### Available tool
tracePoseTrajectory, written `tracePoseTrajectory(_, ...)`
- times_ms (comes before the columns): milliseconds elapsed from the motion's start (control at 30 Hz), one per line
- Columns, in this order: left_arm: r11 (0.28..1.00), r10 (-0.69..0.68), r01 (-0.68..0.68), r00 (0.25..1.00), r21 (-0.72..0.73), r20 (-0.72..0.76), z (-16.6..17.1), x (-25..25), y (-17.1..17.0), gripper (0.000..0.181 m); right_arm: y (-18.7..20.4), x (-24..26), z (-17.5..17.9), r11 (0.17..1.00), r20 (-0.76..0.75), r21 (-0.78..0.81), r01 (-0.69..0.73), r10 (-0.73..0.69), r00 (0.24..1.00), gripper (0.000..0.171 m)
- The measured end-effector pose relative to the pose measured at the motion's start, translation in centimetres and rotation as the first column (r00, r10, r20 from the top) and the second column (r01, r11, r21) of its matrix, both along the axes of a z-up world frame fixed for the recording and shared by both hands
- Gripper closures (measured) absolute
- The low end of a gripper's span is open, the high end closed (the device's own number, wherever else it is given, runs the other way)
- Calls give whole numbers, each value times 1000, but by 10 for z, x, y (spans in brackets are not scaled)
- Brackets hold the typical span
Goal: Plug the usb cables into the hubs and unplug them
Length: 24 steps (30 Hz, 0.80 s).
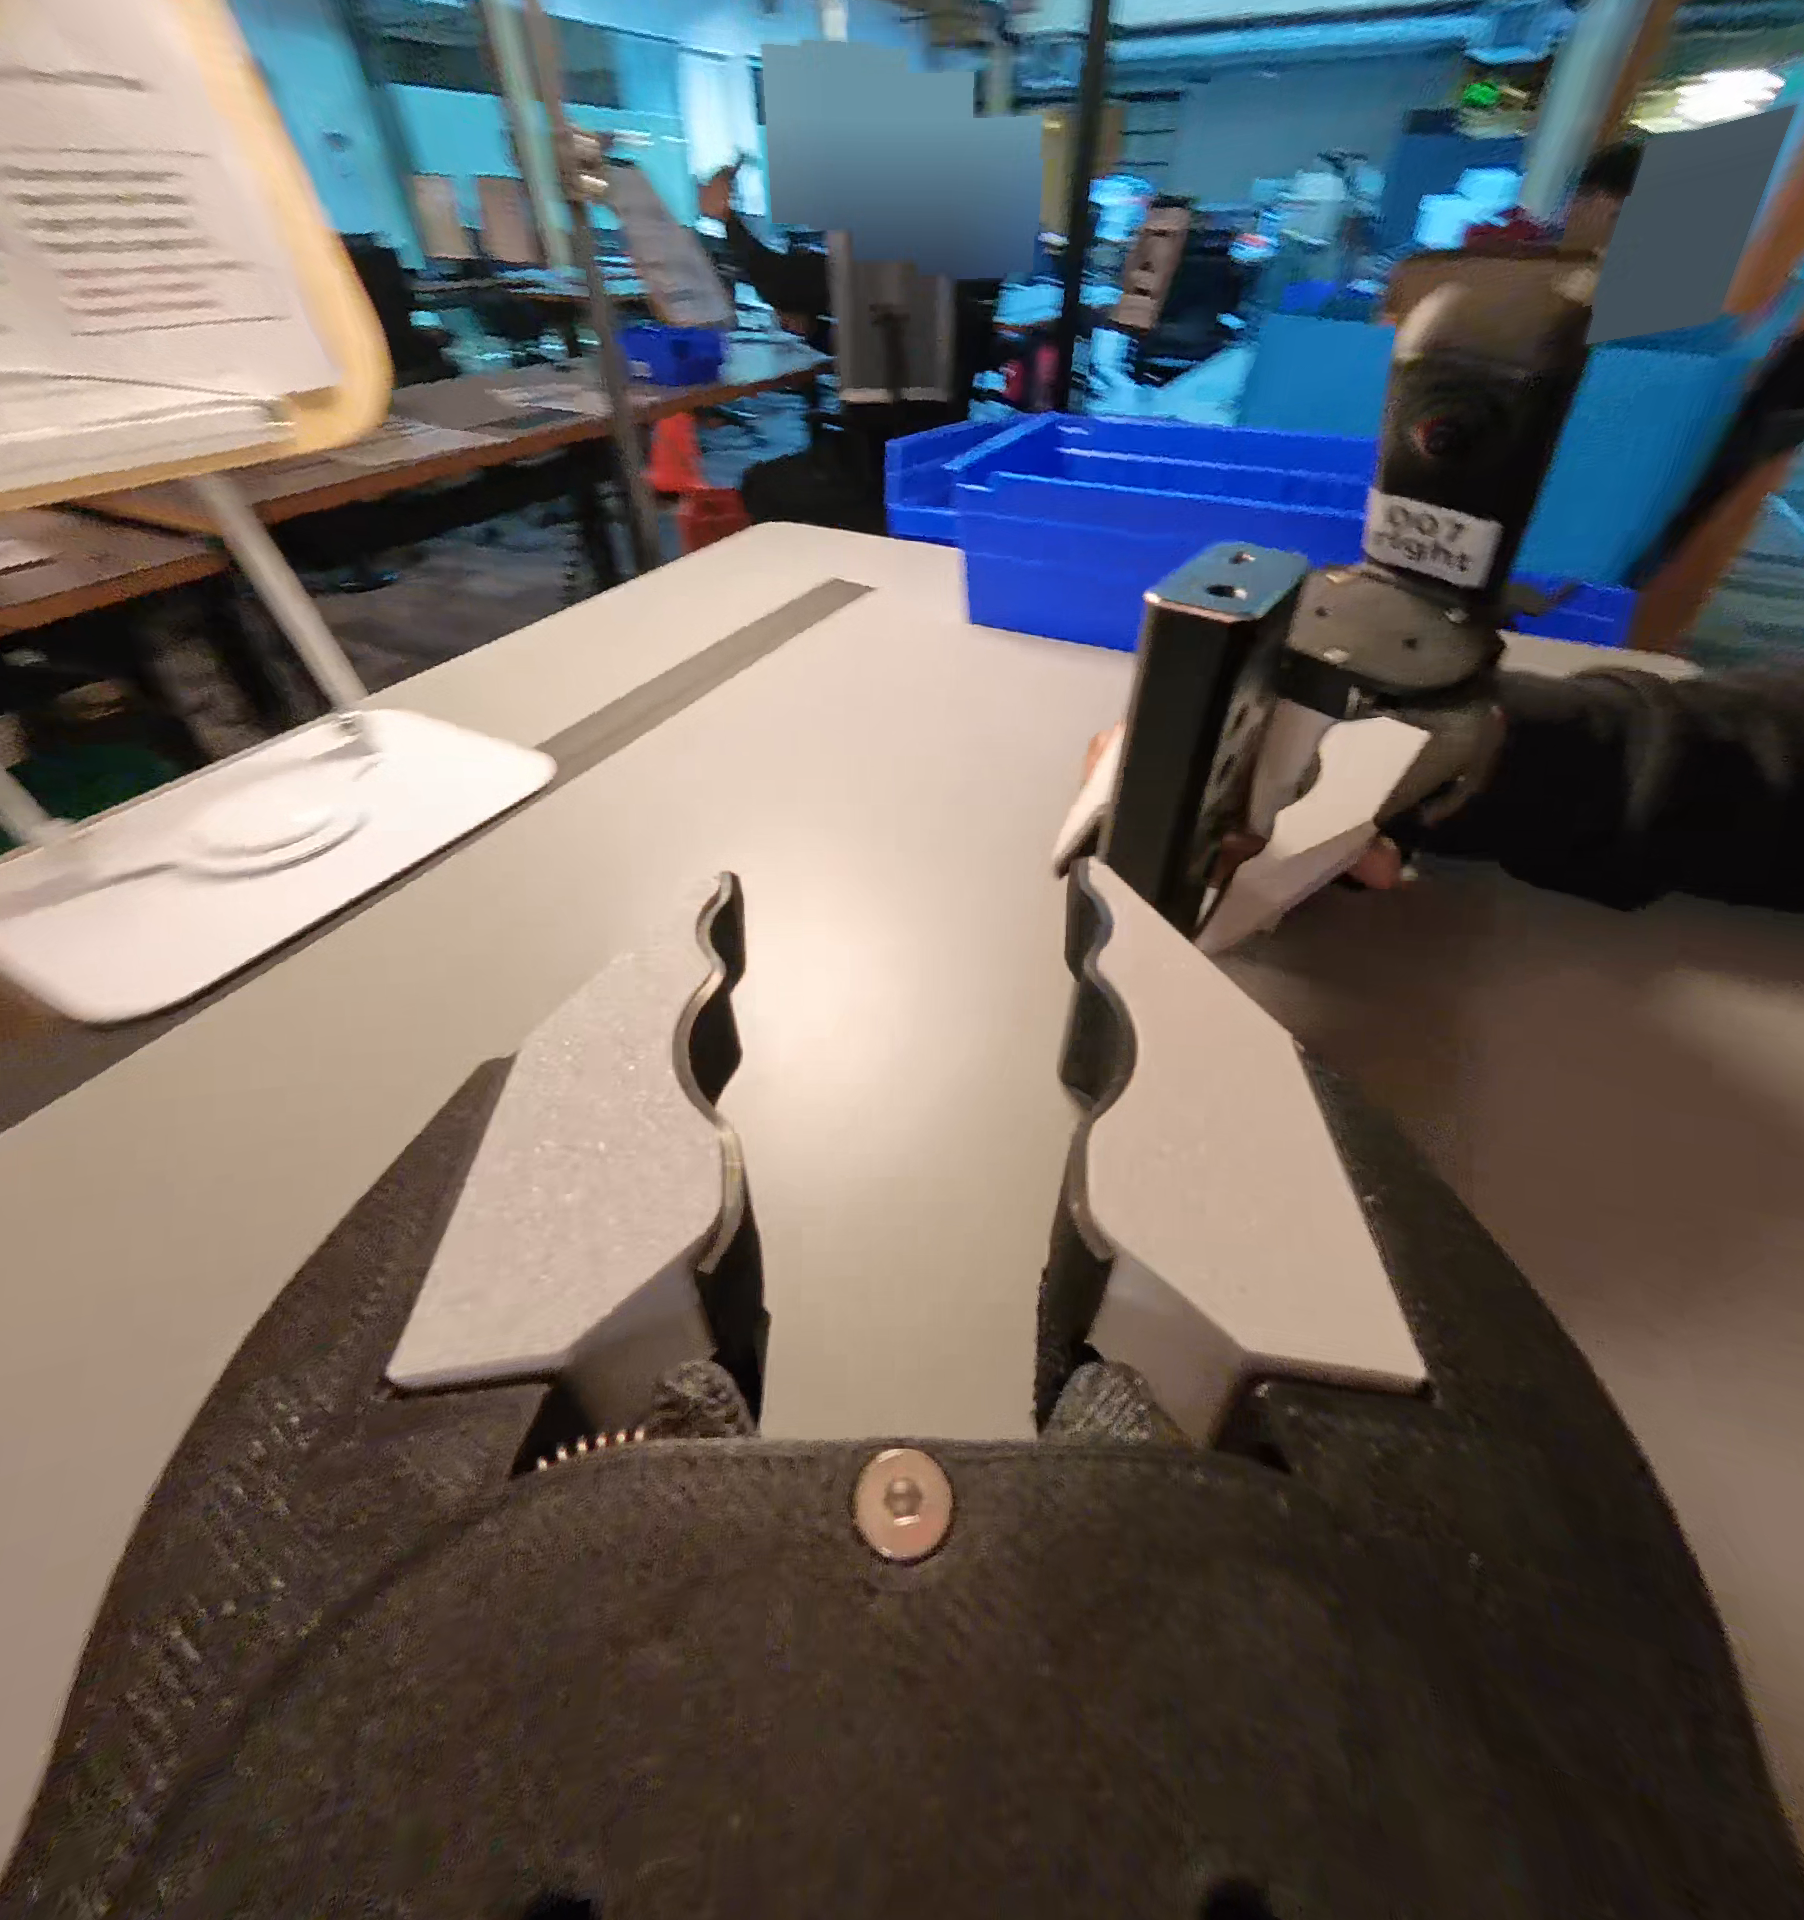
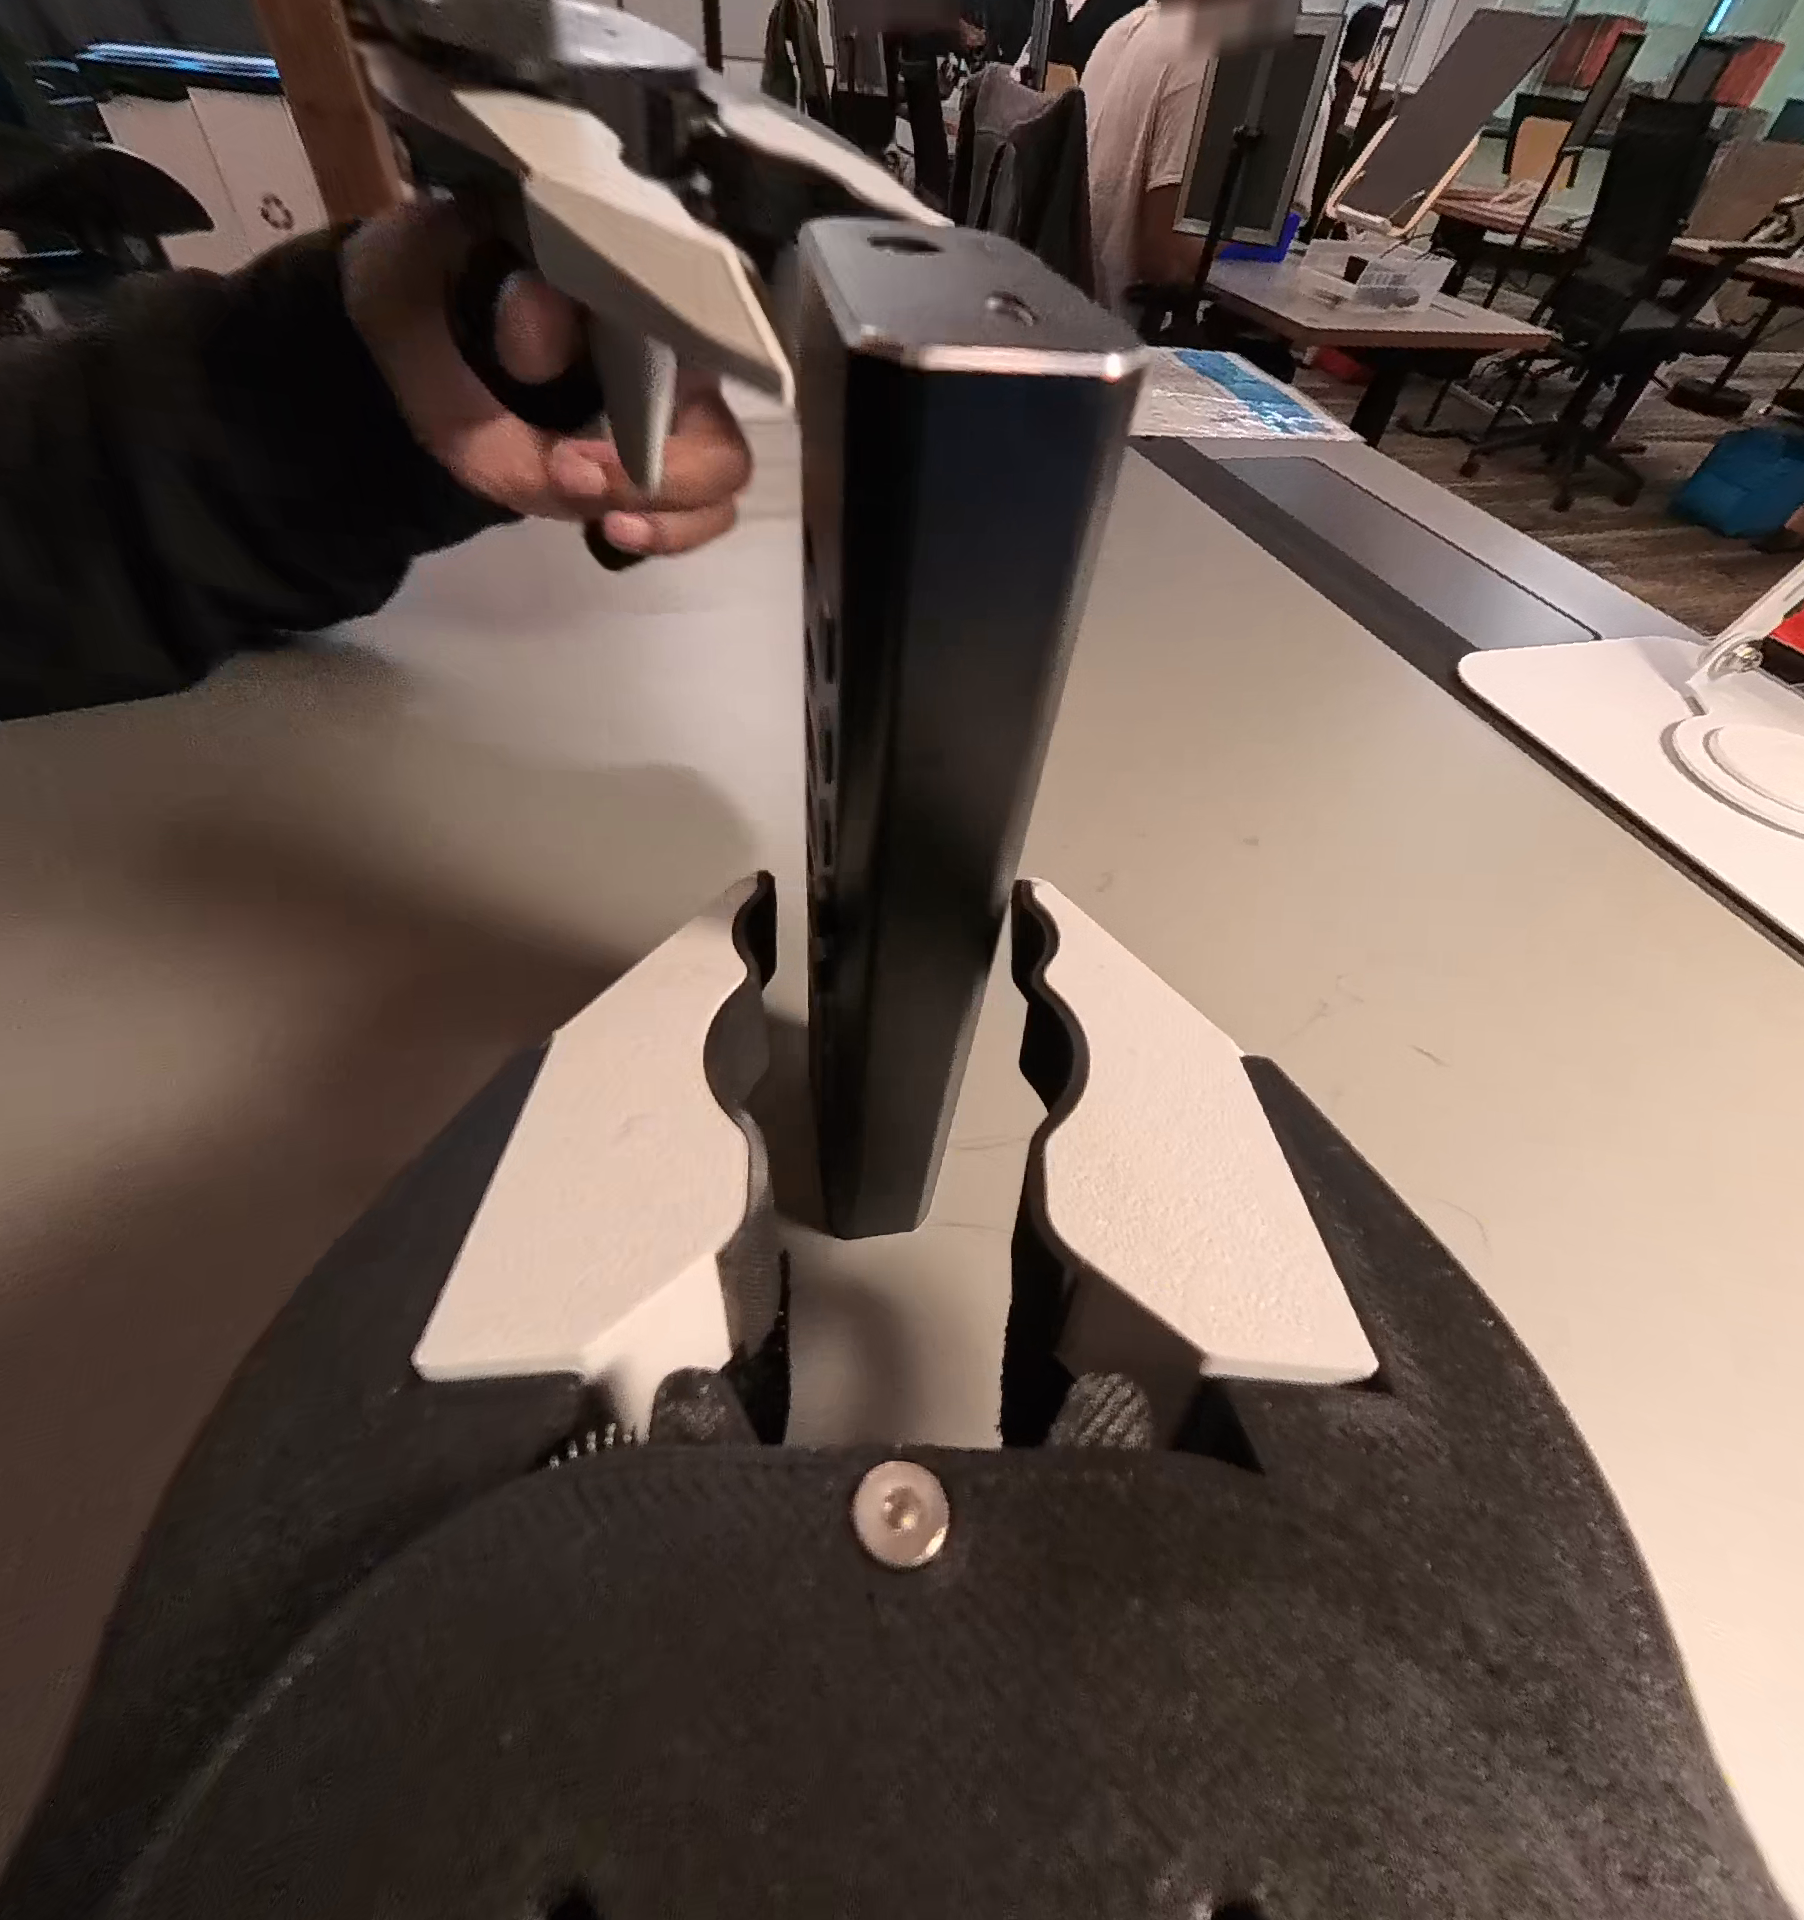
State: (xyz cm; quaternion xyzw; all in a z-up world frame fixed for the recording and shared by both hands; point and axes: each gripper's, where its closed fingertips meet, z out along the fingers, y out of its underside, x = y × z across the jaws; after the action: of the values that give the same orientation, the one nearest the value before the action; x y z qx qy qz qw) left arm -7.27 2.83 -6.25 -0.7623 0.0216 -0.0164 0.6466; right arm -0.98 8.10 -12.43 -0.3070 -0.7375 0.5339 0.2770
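Left gripper (image 1: 903, 914) is hovering open over the grey table (image 1: 877, 727); far right, the right gripper (image 1: 1168, 831) is standing a black hub (image 1: 1184, 727) upright.

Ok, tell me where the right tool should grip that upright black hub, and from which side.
Grip the hub low, near its base, coming in level over the table from the near side, where the open fingers of the right tool flank it. It stands on end, tall and narrow, so a high push would likely tip it.
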Motion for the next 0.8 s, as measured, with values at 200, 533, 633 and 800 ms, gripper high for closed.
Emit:
tracePoseTrajectory(200, 925, 379, -377, 925, -39, 45, 32, -51, -116, 118, 2, -2, 0, 1000, 6, -10, 11, -11, 1000, 126)
tracePoseTrajectory(533, 153, 906, -803, 346, -576, -242, 5, -196, -443, 120, 5, -3, 2, 999, 10, -32, 18, -18, 1000, 126)
tracePoseTrajectory(633, 23, 929, -665, 291, -747, -230, -39, -207, -493, 120, 3, -2, 1, 1000, 4, -19, 16, -16, 1000, 127)
tracePoseTrajectory(800, -68, 891, -548, 343, -834, -298, -84, -214, -512, 121, 4, -2, 2, 1000, 0, -25, 19, -19, 1000, 127)
